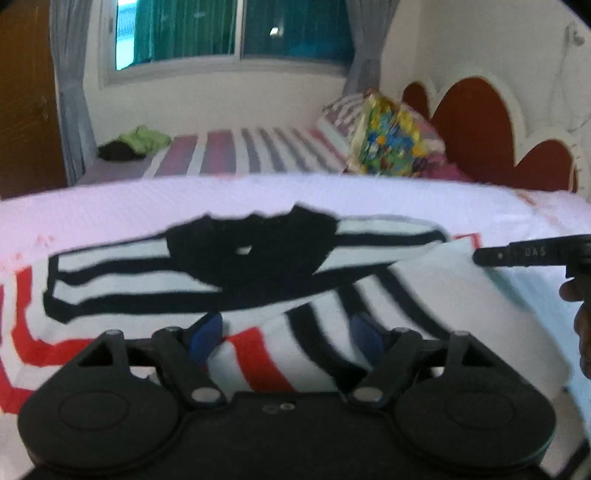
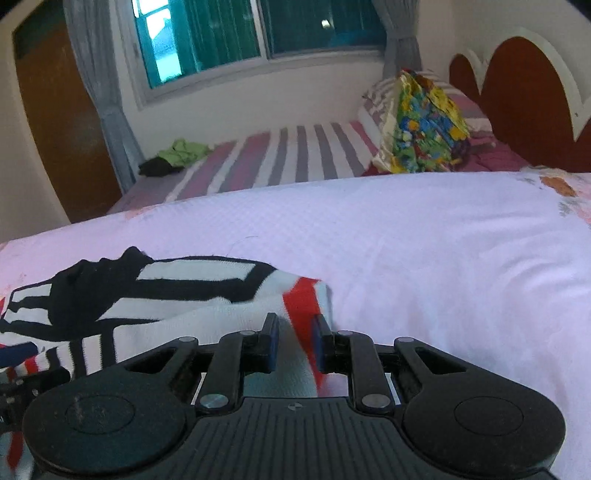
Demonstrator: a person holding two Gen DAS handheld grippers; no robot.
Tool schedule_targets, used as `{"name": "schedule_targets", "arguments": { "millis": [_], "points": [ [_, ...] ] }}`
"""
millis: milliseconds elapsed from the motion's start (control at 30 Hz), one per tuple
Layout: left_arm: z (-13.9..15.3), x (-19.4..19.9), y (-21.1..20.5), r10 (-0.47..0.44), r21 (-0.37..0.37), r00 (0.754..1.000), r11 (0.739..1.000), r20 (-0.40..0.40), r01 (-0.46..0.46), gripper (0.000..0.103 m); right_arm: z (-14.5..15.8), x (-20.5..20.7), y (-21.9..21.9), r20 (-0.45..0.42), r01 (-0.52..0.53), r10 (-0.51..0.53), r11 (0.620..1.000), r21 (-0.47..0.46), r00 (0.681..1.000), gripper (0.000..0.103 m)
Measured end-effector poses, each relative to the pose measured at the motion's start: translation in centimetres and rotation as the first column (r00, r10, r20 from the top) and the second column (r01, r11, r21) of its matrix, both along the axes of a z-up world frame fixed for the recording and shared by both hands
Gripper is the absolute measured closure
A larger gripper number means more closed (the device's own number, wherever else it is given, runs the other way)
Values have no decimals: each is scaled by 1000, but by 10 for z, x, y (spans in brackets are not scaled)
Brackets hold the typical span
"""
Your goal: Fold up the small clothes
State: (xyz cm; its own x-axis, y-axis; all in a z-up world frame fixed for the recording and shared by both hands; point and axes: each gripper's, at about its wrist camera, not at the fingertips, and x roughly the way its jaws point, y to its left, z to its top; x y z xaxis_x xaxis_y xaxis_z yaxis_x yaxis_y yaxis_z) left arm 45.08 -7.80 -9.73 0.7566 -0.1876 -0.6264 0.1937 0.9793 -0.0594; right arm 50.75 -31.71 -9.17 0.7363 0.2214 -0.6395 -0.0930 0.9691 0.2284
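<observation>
A small white shirt with black and red stripes and a black collar (image 1: 258,266) lies on the pale pink bed sheet (image 1: 147,206). My left gripper (image 1: 288,336) is open, its blue-padded fingers (image 1: 207,336) straddling a raised fold of the shirt's near edge. The right gripper's finger shows at the right edge of the left wrist view (image 1: 524,254). In the right wrist view the shirt (image 2: 155,295) lies to the left, and my right gripper (image 2: 295,343) has its jaws close together around the shirt's red-striped edge (image 2: 303,306).
Behind the sheet is a bed with a purple-and-white striped cover (image 2: 288,155), a colourful bag (image 2: 424,122), green and black clothes (image 2: 173,155) at its far end, and a red headboard (image 2: 524,103). A window (image 2: 258,33) and a wooden door (image 2: 59,122) stand beyond.
</observation>
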Motion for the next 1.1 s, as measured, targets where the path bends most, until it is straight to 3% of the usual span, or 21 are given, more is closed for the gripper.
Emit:
{"name": "schedule_targets", "arguments": {
  "millis": [167, 233, 300, 367, 733, 967, 1100],
  "points": [
    [9, -32, -14, -52, -22, 999, 998, 4, 52, 27, 12, -65, 7, 35, -73, 70, 995, 65, 997, 84],
    [2, -41, -22, -71, -7, 997, 997, -23, 71, 27, 7, -87, 15, 27, -89, 88, 995, 52, 996, 84],
    [-12, -44, -31, -78, 59, 996, 995, -45, 80, 27, -3, -101, 24, 13, -90, 90, 996, 4, 996, 84],
    [-17, -49, -30, -79, 63, 997, 995, -21, 80, 24, -13, -111, 28, 24, -83, 84, 996, -22, 996, 84],
    [-14, -64, 0, -67, 76, 997, 995, -42, 70, 23, -18, -128, 33, 11, -97, 97, 994, -50, 995, 84],
    [-11, -63, 3, -63, 83, 996, 994, -60, 68, 23, -15, -115, 33, -53, -60, 59, 998, -12, 997, 83],
    [-14, -60, 0, -64, 95, 996, 993, -63, 70, 20, -13, -110, 37, -66, -82, 81, 997, -8, 995, 70]
  ]
}}
